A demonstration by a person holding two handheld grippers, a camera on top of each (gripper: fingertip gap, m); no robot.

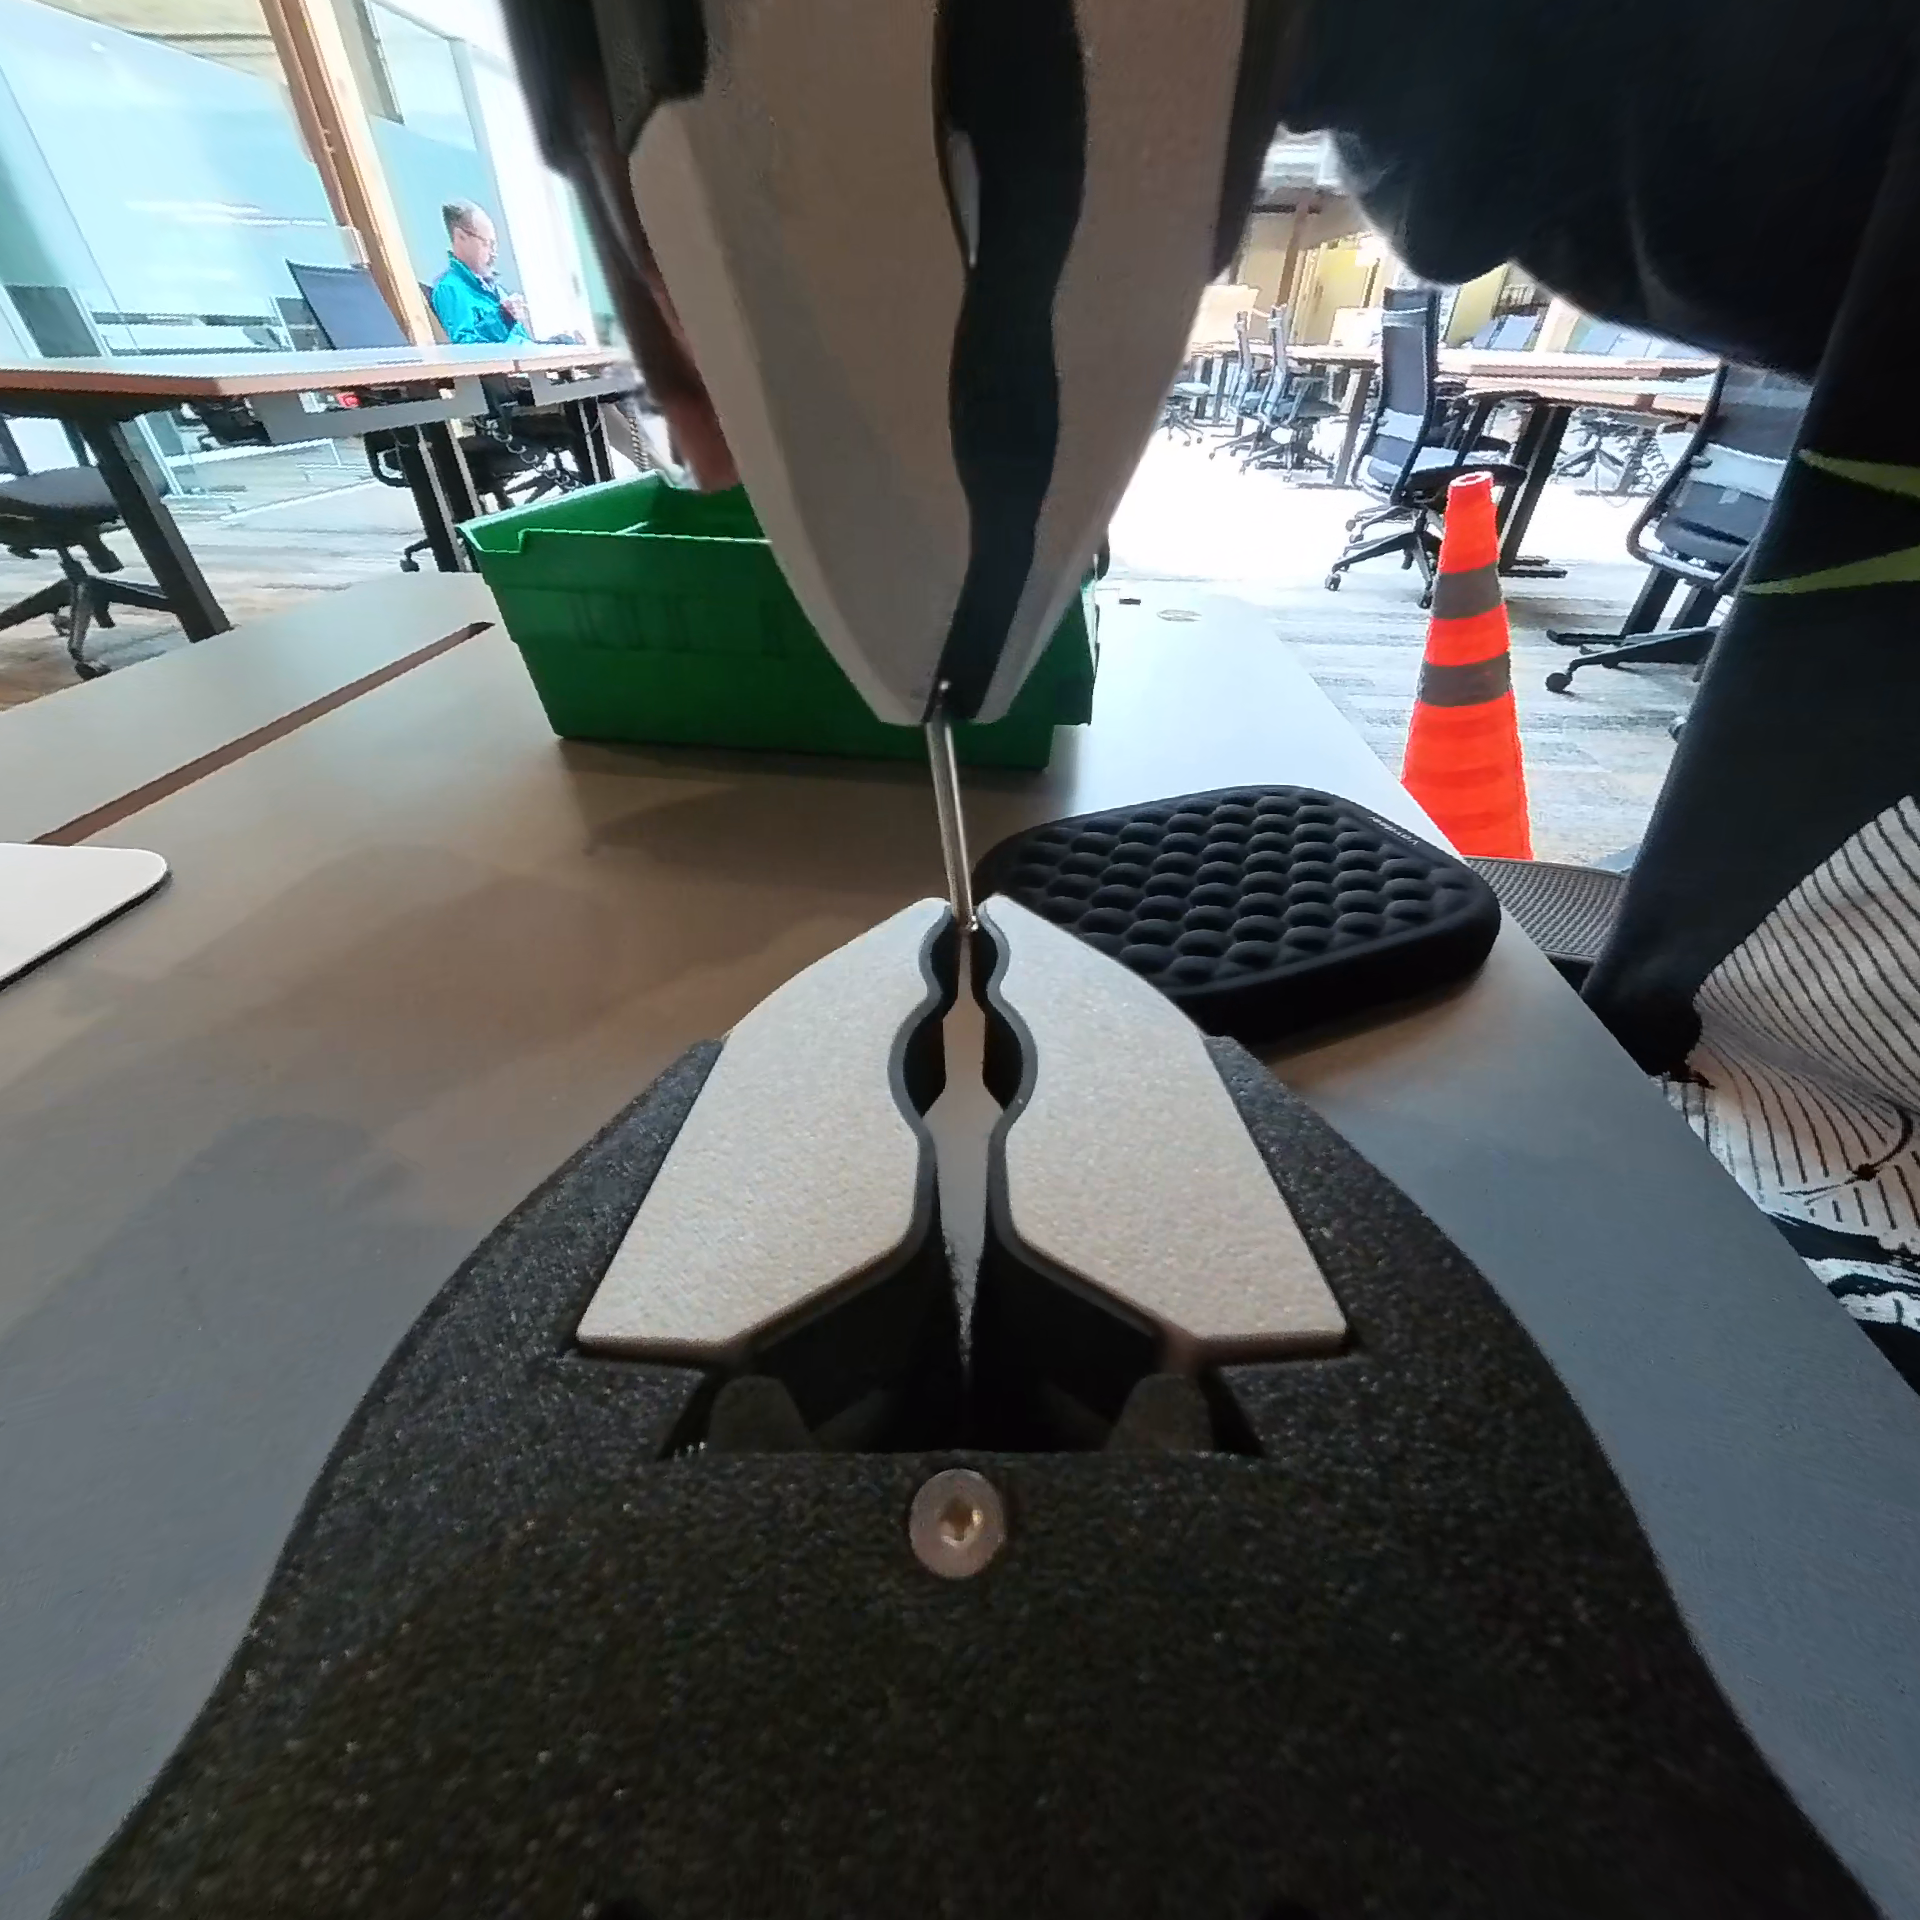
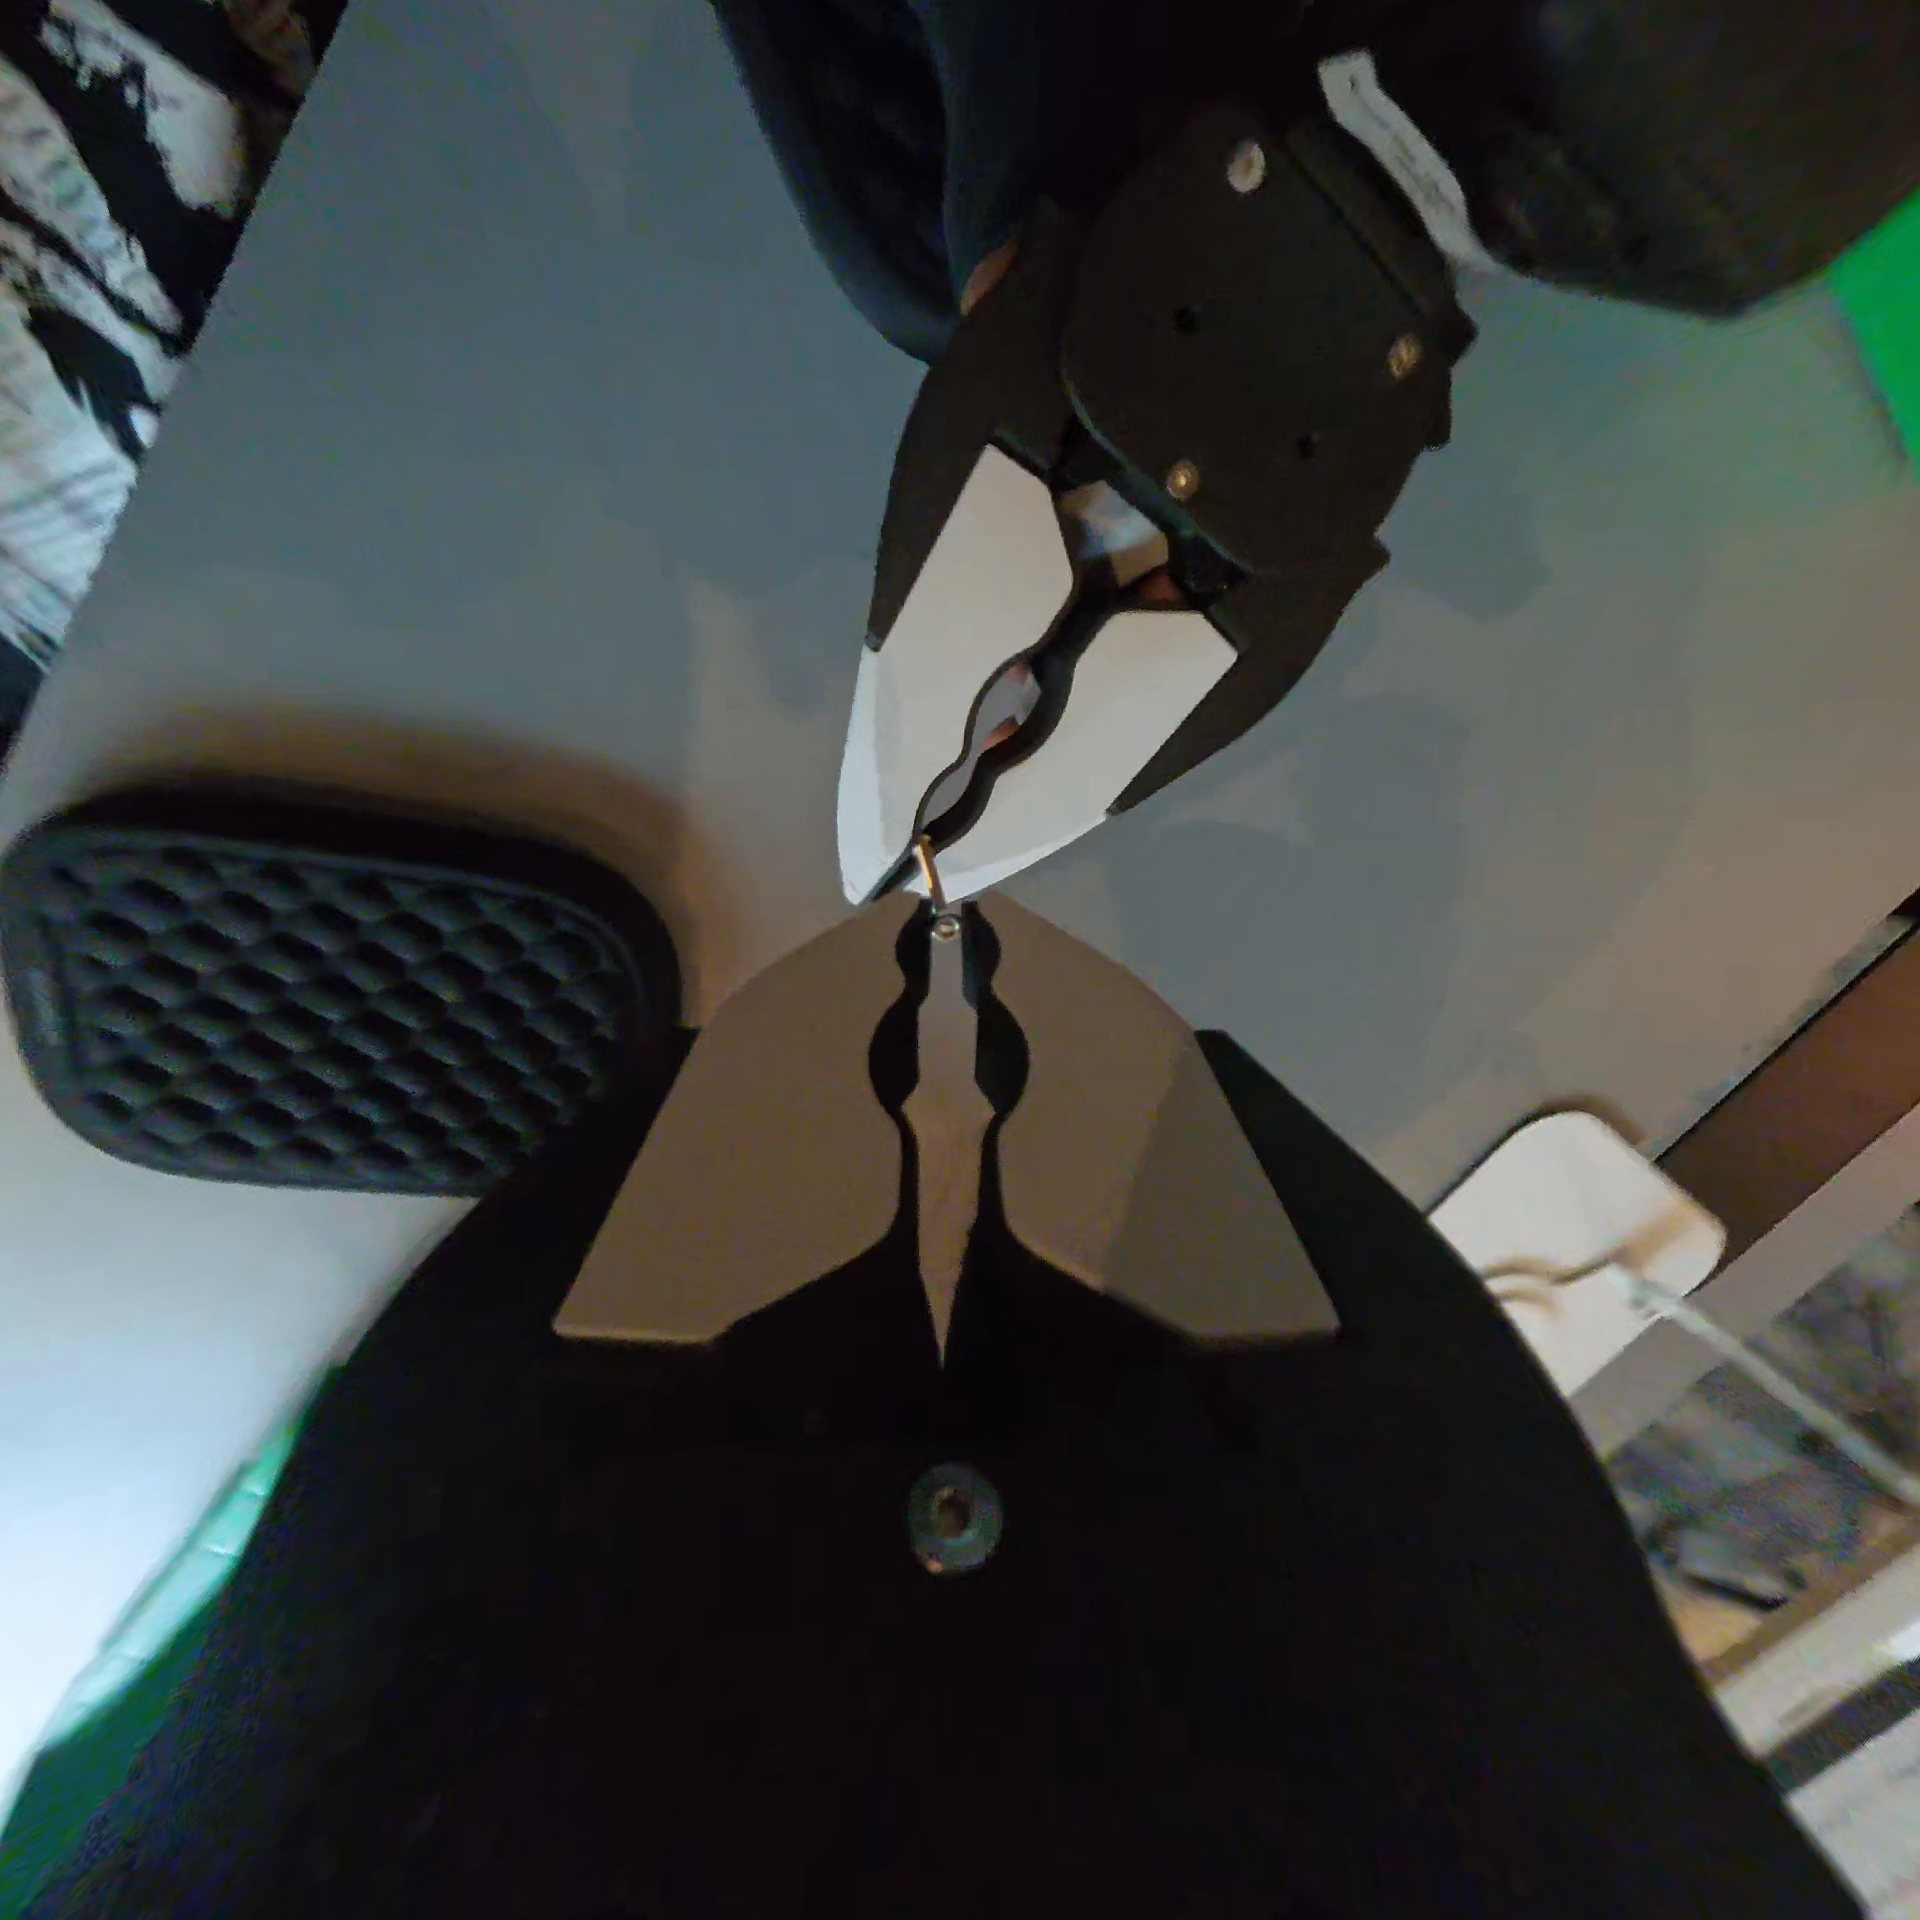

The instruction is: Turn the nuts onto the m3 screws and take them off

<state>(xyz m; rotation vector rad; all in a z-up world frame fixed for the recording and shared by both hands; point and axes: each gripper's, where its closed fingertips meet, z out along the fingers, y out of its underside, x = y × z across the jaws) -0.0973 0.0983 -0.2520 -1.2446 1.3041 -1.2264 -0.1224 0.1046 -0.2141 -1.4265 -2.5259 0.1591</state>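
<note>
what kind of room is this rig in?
Most likely an open-plan office. The left wrist view shows rows of long desks with mesh-backed swivel chairs, glass partition walls and a person seated at a desk. The work itself happens on a desk with a green bin.

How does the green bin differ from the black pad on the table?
The green bin is a tall open box with straight walls; the black pad lies low and flat with a honeycomb top. The bin sits farther back than the pad. Both rest on the table.
</note>
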